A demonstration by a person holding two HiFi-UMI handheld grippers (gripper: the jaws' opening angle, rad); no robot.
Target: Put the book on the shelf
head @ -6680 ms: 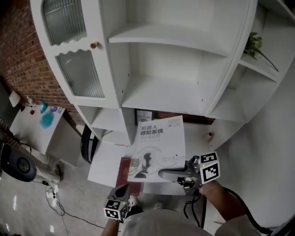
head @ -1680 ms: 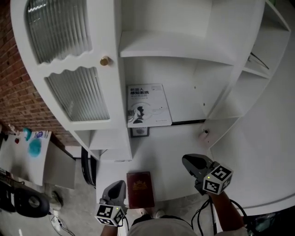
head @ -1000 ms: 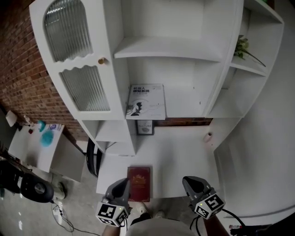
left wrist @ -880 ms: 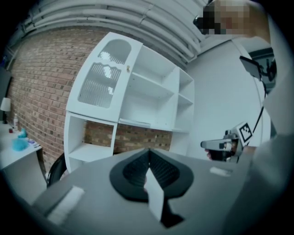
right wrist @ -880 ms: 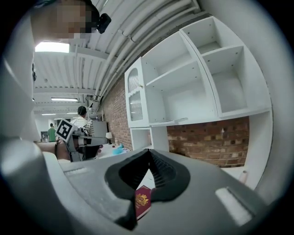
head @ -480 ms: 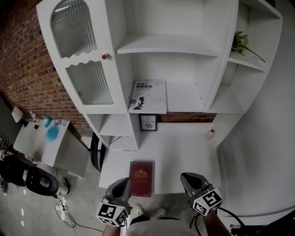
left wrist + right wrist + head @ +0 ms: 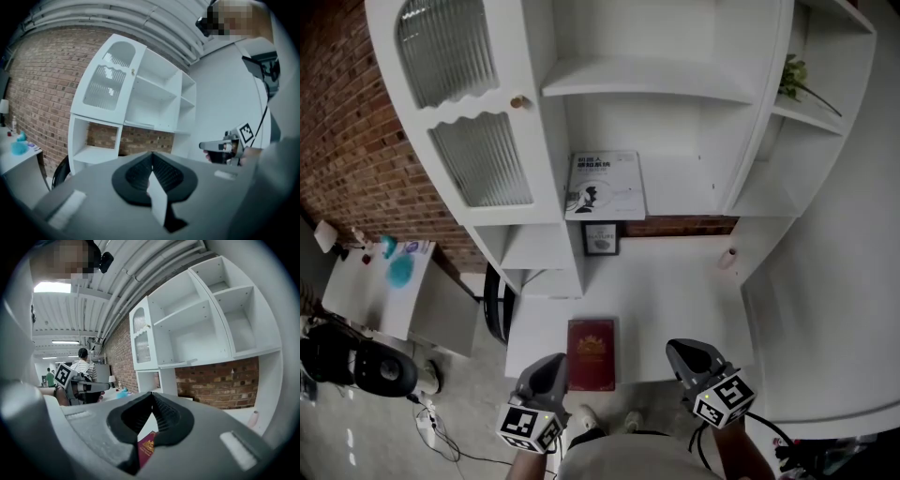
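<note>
The left gripper (image 7: 547, 369) has its jaws closed, empty. Just right of it, a red book (image 7: 592, 353) lies on the table (image 7: 675, 300). The white book (image 7: 605, 186) lies on the shelf (image 7: 686, 194), above a small frame (image 7: 601, 237). The right gripper (image 7: 685, 356) is also closed, empty.

It looked like a home-style corner set up inside a big workshop hall; a white shelf unit (image 7: 656, 94) stood against a brick wall (image 7: 356, 159); bare ceiling pipes (image 7: 126, 277) and strip lights (image 7: 51, 287) ran above the unit; people (image 7: 84, 363) stood beyond its left end.
</note>
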